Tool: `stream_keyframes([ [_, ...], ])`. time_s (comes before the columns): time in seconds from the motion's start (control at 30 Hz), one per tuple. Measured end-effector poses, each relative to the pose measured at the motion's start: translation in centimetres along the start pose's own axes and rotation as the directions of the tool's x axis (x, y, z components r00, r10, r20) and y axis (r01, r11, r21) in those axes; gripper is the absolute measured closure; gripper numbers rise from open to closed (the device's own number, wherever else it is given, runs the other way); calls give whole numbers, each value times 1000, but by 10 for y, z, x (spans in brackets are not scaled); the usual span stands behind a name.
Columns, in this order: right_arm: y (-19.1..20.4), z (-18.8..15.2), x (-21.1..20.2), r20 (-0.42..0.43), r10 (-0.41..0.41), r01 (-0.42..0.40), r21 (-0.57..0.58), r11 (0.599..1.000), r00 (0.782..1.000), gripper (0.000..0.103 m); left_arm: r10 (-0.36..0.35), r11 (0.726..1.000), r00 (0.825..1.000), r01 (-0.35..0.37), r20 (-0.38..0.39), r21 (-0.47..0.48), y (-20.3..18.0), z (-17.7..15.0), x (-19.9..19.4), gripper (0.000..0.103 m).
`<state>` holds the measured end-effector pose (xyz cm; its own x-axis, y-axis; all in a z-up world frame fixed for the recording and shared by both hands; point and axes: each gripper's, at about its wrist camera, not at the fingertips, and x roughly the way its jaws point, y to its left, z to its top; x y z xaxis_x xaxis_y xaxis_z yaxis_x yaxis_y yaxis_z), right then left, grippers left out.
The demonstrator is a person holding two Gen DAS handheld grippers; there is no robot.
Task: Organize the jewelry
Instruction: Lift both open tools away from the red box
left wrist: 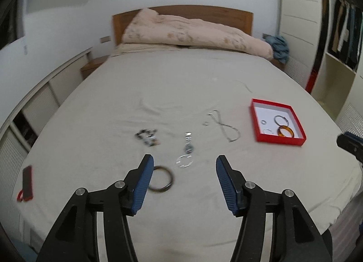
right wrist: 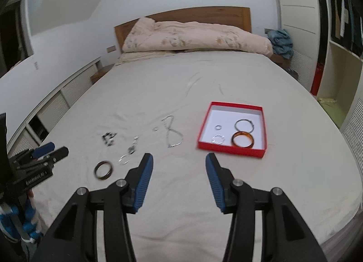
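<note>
Left tongs [left wrist: 184, 166]: jaws stood wide apart and held nothing, raised above the near part of the bed [left wrist: 158, 85].
Right tongs [right wrist: 179, 164]: jaws stood apart and empty over bare sheet.
Dark bangle [left wrist: 160, 179]: lay on the sheet just beside the left tongs' left fingertip, partly hidden by it.
Clear ring [left wrist: 185, 162]: lay between the left tongs' tips, a little beyond.
Watch [left wrist: 188, 144]: lay just past the clear ring.
Dark beaded piece [left wrist: 147, 138]: lay left of the watch.
Silver chain [left wrist: 226, 128]: lay farther off, towards the right.
Red box [right wrist: 233, 129]: sat beyond the right tongs, holding an amber bangle [right wrist: 242, 140] and silver rings.
Quilt [left wrist: 195, 32]: lay heaped at the headboard.
</note>
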<state>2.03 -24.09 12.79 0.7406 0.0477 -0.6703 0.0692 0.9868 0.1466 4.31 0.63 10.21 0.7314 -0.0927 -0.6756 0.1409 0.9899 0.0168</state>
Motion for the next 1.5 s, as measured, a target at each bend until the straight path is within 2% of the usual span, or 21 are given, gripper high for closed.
stream_keyframes([
  [0.17, 34, -20, -30, 13, 30, -29, -56, 998, 999, 57, 38, 998, 999, -36, 28, -59, 34, -25, -34, 44],
  [0.37, 58, -32, -57, 45, 51, -46, -98, 994, 998, 57, 65, 994, 995, -58, 72, -95, 58, -41, -65, 44],
  [0.63, 65, -34, -62, 70, 62, -54, -106, 993, 996, 57, 44, 995, 995, -36, 86, -96, 65, -50, -69, 44],
  [0.93, 49, -47, -18, 15, 75, -74, -61, 995, 997, 57, -20, 998, 999, 22, 34, -57, 45, -57, -21, 47],
  [1.03, 42, -48, 4, -5, 76, -76, -42, 996, 997, 57, -30, 999, 1000, 30, 8, -30, 35, -55, 6, 47],
  [1.17, 35, -48, 33, -33, 76, -77, -29, 997, 997, 57, -48, 999, 998, 49, -41, 5, 25, -51, 48, 54],
  [1.5, 15, -48, 108, -115, 87, -86, 18, 996, 990, 57, -68, 997, 991, 71, -116, 19, 18, -44, 127, 58],
])
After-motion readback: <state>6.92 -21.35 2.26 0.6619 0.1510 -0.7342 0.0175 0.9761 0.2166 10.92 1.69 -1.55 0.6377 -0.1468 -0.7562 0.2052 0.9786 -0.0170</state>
